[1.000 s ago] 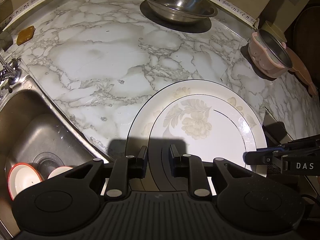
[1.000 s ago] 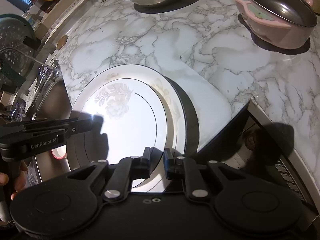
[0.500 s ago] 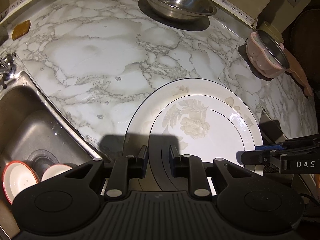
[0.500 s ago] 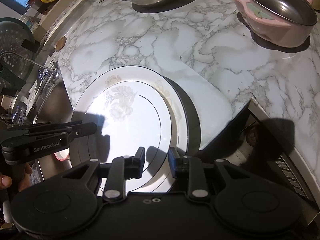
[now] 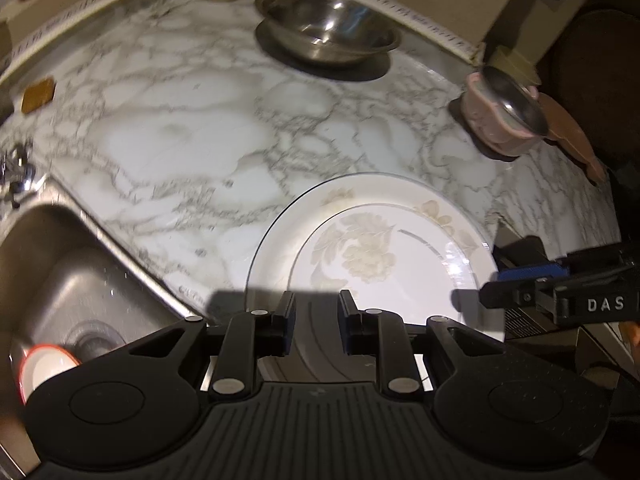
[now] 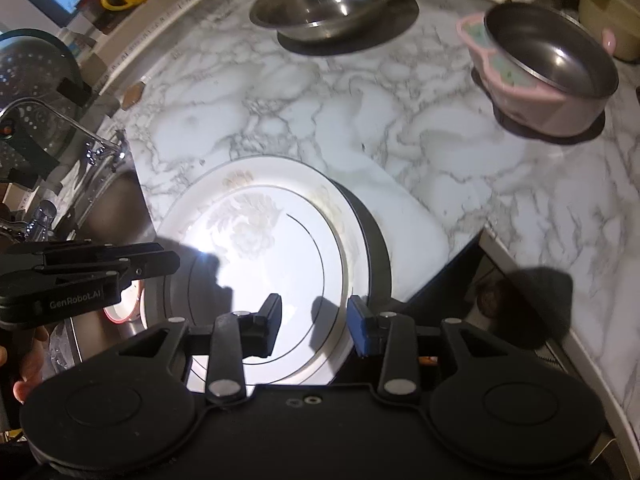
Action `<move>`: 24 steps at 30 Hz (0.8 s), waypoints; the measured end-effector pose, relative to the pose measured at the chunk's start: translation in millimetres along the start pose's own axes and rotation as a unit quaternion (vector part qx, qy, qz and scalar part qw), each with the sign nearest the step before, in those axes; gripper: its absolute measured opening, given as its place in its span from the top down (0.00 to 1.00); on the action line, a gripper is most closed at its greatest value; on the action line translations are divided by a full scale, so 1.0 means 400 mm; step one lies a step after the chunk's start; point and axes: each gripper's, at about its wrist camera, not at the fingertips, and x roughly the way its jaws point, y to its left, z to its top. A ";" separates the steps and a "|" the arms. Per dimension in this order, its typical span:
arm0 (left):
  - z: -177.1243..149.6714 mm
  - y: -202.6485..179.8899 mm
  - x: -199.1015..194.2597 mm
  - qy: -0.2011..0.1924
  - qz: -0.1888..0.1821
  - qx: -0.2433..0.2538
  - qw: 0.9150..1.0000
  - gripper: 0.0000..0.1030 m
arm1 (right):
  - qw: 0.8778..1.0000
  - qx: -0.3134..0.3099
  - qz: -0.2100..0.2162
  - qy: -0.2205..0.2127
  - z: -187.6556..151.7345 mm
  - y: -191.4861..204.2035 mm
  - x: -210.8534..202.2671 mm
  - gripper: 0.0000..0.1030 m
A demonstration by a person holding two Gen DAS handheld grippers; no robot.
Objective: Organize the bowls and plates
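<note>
A white plate (image 5: 380,260) with a pale flower pattern hangs just over the front corner of the marble counter (image 5: 180,140) and throws a shadow on it. My left gripper (image 5: 316,320) is shut on the plate's (image 6: 260,248) near-left rim; in the right wrist view it (image 6: 168,260) comes in from the left. My right gripper (image 6: 314,320) straddles the opposite rim; its jaws are opening and the pads stand off the plate. The left wrist view shows it (image 5: 492,288) at the plate's right edge.
A steel bowl (image 5: 328,32) stands at the back of the counter and a pink bowl with a steel liner (image 5: 504,116) at the right. The sink (image 5: 60,272) at left holds a red-rimmed bowl (image 5: 44,368). A faucet (image 6: 60,120) rises beside it.
The right gripper's jaws have spread apart and let go of the plate rim. The left gripper has kept its grip. Both views have tilted a little toward the back of the counter.
</note>
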 end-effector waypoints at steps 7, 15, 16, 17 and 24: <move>0.021 -0.050 -0.046 -0.032 -0.005 0.039 0.999 0.79 | 0.999 -0.024 -0.002 -0.044 0.001 0.012 -0.049 0.62; 0.052 -0.097 -0.069 -0.058 -0.009 0.062 0.996 0.79 | 0.995 -0.044 -0.013 -0.089 0.000 0.007 -0.102 0.59; 0.056 -0.103 -0.071 -0.060 -0.009 0.064 0.996 0.79 | 0.994 -0.045 -0.014 -0.094 0.000 0.004 -0.109 0.59; 0.062 -0.110 -0.073 -0.062 -0.010 0.067 0.996 0.79 | 0.994 -0.045 -0.015 -0.101 0.001 0.000 -0.116 0.58; 0.100 -0.169 -0.080 -0.078 -0.022 0.088 0.993 0.68 | 0.989 -0.027 -0.033 -0.145 0.004 -0.056 -0.182 0.49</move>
